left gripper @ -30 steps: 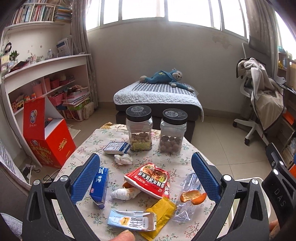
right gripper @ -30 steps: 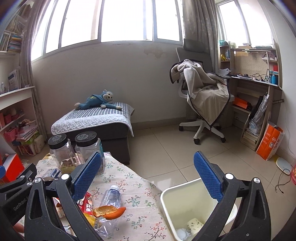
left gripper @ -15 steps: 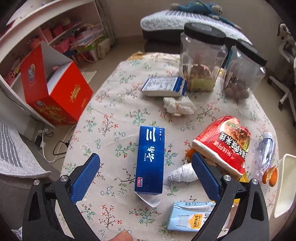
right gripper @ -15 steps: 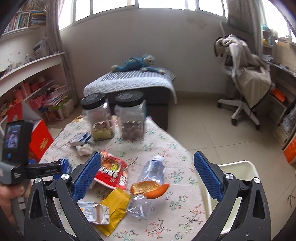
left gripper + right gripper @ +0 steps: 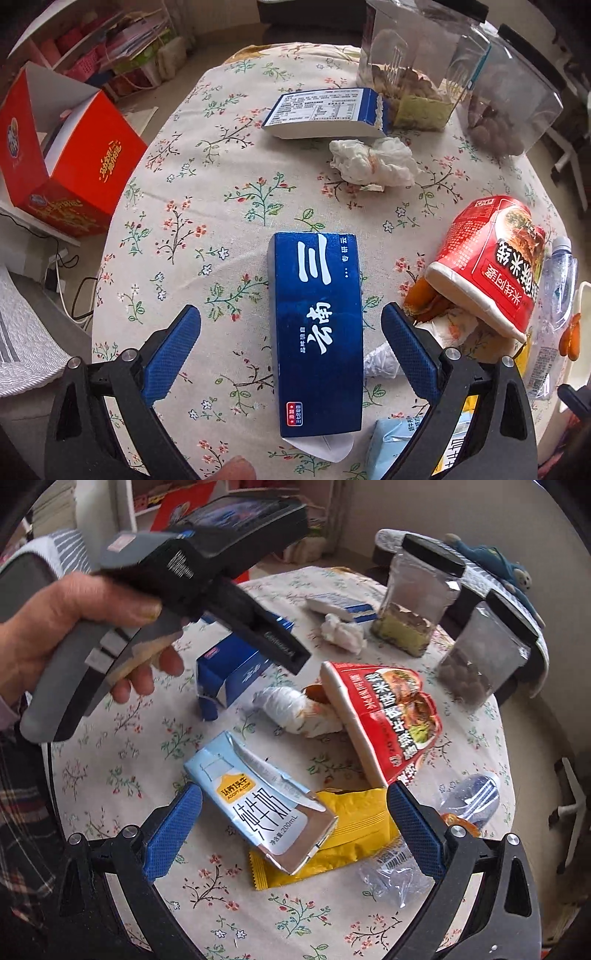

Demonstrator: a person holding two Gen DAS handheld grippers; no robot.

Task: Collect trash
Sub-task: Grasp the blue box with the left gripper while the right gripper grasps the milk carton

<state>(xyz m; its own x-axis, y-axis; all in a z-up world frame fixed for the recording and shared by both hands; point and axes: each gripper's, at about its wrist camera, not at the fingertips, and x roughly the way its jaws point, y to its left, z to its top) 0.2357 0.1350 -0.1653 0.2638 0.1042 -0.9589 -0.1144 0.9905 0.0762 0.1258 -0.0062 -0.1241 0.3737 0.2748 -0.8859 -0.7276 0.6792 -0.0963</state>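
The tablecloth point(image 5: 221, 177) is cream, printed with small green sprigs and red and white flowers. At its middle lies a deep blue box point(image 5: 317, 332) with white lettering and a white end flap. Beyond the box a second carton point(image 5: 325, 114) is white with a blue end, and beside that sits a white crumpled tissue point(image 5: 373, 162). Right of the blue box, the noodle cup point(image 5: 491, 258) is red with a cream rim. Near the blue box, the milk carton point(image 5: 258, 805) is pale blue and white with a yellow label, lying on a yellow wrapper point(image 5: 347, 834). Left of the table stands a red cardboard box point(image 5: 70, 162) with gold lettering
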